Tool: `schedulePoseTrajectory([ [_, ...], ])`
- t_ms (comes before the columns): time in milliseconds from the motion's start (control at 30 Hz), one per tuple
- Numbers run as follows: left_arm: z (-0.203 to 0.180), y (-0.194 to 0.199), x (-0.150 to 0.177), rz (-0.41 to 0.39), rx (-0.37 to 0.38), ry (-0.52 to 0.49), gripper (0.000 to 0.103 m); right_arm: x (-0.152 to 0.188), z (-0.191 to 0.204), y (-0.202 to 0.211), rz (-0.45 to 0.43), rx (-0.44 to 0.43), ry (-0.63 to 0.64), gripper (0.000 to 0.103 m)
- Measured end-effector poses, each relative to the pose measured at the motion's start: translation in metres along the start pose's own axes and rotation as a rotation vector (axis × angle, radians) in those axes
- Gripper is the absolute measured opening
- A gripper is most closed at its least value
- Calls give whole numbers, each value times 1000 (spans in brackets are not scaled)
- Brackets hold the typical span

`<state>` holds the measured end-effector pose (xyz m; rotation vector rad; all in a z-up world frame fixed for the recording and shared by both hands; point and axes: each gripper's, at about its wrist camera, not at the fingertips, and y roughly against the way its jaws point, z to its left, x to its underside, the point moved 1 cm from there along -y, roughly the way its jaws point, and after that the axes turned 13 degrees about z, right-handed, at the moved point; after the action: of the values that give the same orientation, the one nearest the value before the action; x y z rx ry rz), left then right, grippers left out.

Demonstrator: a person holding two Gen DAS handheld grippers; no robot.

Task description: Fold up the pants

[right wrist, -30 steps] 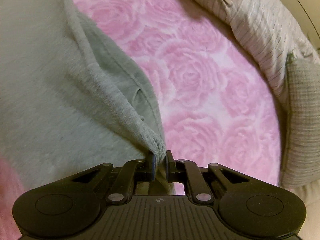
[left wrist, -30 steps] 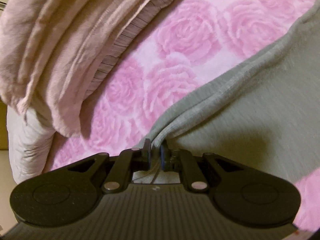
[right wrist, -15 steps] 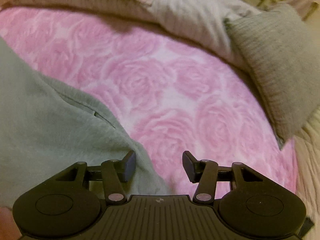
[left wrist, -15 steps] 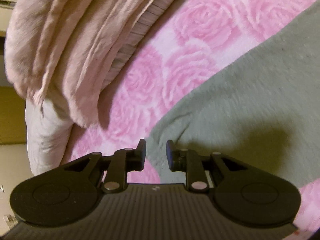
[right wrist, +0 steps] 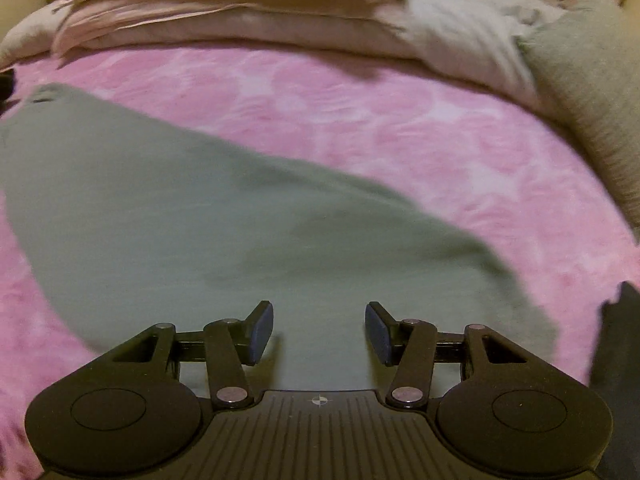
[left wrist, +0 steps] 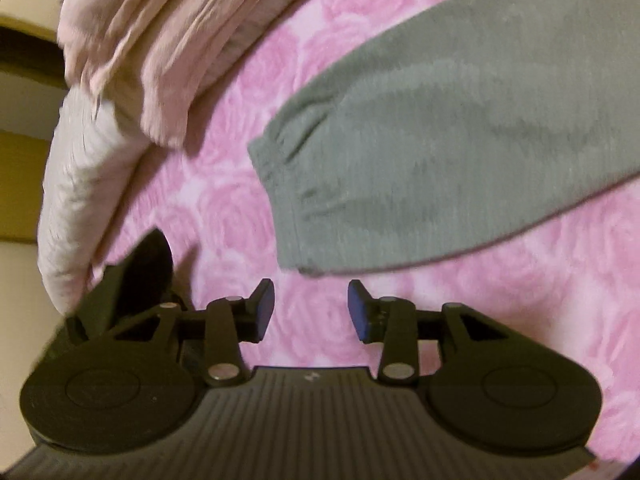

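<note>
Pink rose-patterned bedding (left wrist: 256, 200) covers the bed, with crumpled beige covers (right wrist: 224, 12) heaped along its far side and a grey knit pillow (right wrist: 592, 92) at far right. Grey pants (right wrist: 192, 216) lie flat on the bedding. Right gripper (right wrist: 319, 332) hangs over them, fingers released, nothing between. Left gripper (left wrist: 311, 312), just short of the cuff (left wrist: 280, 200), has its fingers opening, empty.

We see grey-green pants (left wrist: 460, 140) on a pink blanket (left wrist: 224, 208) patterned with roses, pale dusty-pink bedding (right wrist: 224, 12) behind, a grey ribbed pillow (right wrist: 592, 92), and black grippers' dark blue pads (right wrist: 262, 332).
</note>
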<state>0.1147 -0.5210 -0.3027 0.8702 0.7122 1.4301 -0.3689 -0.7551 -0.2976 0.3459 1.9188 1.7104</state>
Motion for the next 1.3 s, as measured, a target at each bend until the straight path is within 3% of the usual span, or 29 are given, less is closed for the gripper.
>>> schedulePoseTrajectory([
  [167, 5, -24, 18, -82, 42, 13, 37, -15, 79, -6, 22, -41, 57, 49],
  [367, 19, -69, 8, -195, 144, 22, 38, -41, 172, -22, 40, -48, 98, 49],
  [533, 7, -81, 17, -330, 33, -222, 41, -52, 233, -40, 78, -49, 72, 49],
  [633, 1, -92, 21, -337, 23, -315, 42, -51, 252, -47, 109, -49, 67, 49],
  [700, 4, -97, 20, -323, 39, -316, 43, -46, 255, -49, 141, -33, 60, 49],
  [867, 12, -77, 18, -300, 46, -275, 43, -26, 228, -32, 152, 18, -28, 50],
  [1033, -12, -21, 12, -340, 37, -301, 43, 14, 161, -5, 138, 83, -220, 50],
  [1167, -62, 42, -11, -393, 75, -314, 45, 53, 91, 14, 99, 124, -350, 50],
  [1300, -136, 109, -55, -437, 141, -334, 46, 88, 7, 30, 38, 104, -434, 50],
])
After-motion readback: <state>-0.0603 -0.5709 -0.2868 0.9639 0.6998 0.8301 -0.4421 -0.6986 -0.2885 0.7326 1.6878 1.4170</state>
